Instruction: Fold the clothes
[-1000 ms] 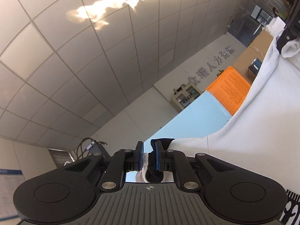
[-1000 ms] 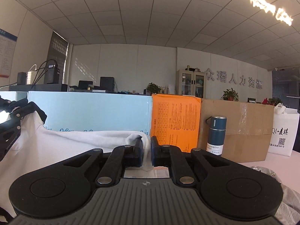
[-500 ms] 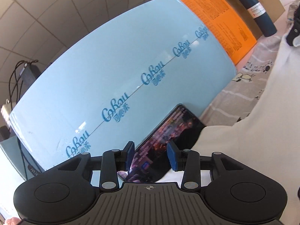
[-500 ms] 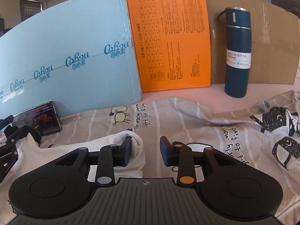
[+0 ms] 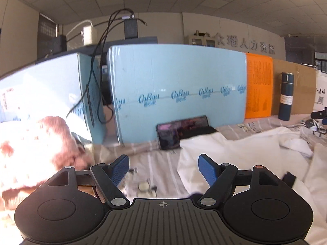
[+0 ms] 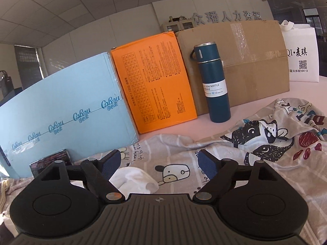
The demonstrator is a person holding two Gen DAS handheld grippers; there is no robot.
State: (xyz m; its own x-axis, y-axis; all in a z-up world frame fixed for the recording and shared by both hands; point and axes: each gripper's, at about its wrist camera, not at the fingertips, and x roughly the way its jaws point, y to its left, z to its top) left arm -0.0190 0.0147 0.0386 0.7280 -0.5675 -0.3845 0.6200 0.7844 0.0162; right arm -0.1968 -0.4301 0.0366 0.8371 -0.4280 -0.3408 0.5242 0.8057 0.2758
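A white garment [image 5: 241,153] lies crumpled on a grey striped cartoon-print sheet [image 5: 155,159], to the right of my left gripper [image 5: 163,164]. That gripper is wide open and empty, low over the sheet. My right gripper [image 6: 158,161] is also wide open and empty. A bunched corner of the white garment [image 6: 134,178] lies just below its left finger. The printed sheet [image 6: 224,163] spreads under and to the right of it.
A phone [image 5: 181,131] leans against the light blue box [image 5: 177,94]. An orange box [image 6: 153,81], a cardboard box [image 6: 245,61], a dark blue vacuum bottle [image 6: 214,85] and a white bag [image 6: 300,55] stand along the back. A brown-and-white fuzzy cloth [image 5: 40,143] lies at left.
Both grippers let go of the white garment, opened wide and came down toward the table. The garment now lies on the sheet.
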